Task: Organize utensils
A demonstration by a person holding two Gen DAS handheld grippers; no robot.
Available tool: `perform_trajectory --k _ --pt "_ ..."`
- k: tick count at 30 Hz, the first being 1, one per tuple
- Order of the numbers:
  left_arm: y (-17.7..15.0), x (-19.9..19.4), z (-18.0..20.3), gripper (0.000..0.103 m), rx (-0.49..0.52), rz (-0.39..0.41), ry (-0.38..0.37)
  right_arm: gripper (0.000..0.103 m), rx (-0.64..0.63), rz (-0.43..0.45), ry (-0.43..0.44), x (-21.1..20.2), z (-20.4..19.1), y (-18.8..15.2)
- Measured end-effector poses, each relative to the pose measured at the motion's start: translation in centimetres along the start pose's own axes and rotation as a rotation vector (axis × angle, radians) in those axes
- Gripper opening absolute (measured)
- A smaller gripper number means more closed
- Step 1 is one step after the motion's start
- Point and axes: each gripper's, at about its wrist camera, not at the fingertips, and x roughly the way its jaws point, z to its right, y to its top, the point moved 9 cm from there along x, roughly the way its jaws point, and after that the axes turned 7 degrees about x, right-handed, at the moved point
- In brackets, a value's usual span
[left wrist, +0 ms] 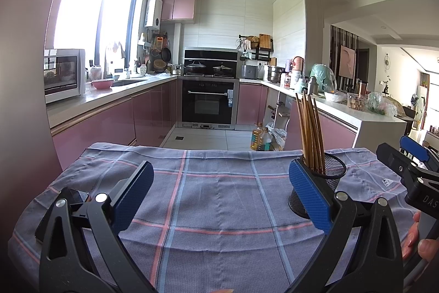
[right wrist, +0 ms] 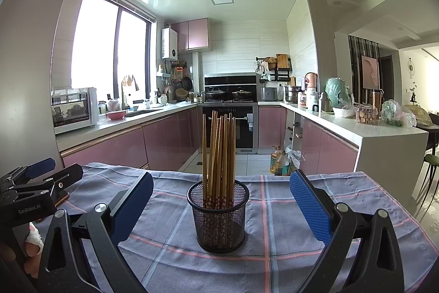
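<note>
A black mesh cup (right wrist: 219, 218) stands upright on the checked cloth (right wrist: 288, 238), holding several brown chopsticks (right wrist: 219, 153) tips up. My right gripper (right wrist: 221, 206) is open, its blue pads either side of the cup and clear of it. In the left wrist view the same mesh cup (left wrist: 329, 177) with its chopsticks (left wrist: 311, 133) sits just behind my right-hand blue pad. My left gripper (left wrist: 221, 192) is open over bare cloth (left wrist: 219, 197) with nothing between its fingers. Each view shows the other gripper at its edge: the right gripper (left wrist: 411, 169), the left gripper (right wrist: 41, 180).
The cloth covers a table whose far edge faces a kitchen with pink cabinets (right wrist: 164, 139), an oven (left wrist: 208, 100) and a white counter (right wrist: 384, 133) at the right. Oil bottles (left wrist: 260, 140) stand on the floor beyond. A dark phone-like object (left wrist: 74, 197) lies by my left finger.
</note>
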Motion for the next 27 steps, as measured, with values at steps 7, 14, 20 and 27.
perform_trajectory --k 7,14,20,27 --pt "0.02 0.01 0.00 0.097 0.001 -0.001 0.001 0.096 -0.002 0.000 -0.001 -0.02 0.00 0.01" --pt "0.05 0.01 0.01 0.097 0.001 -0.001 0.000 0.096 0.000 0.000 0.000 -0.02 0.02 0.02" --pt "-0.16 0.04 0.06 0.097 0.000 -0.003 -0.001 0.096 -0.001 -0.001 0.000 0.02 0.02 0.01" --pt "-0.17 0.04 0.08 0.097 0.000 -0.003 -0.001 0.096 -0.001 -0.002 -0.001 0.08 0.06 -0.03"
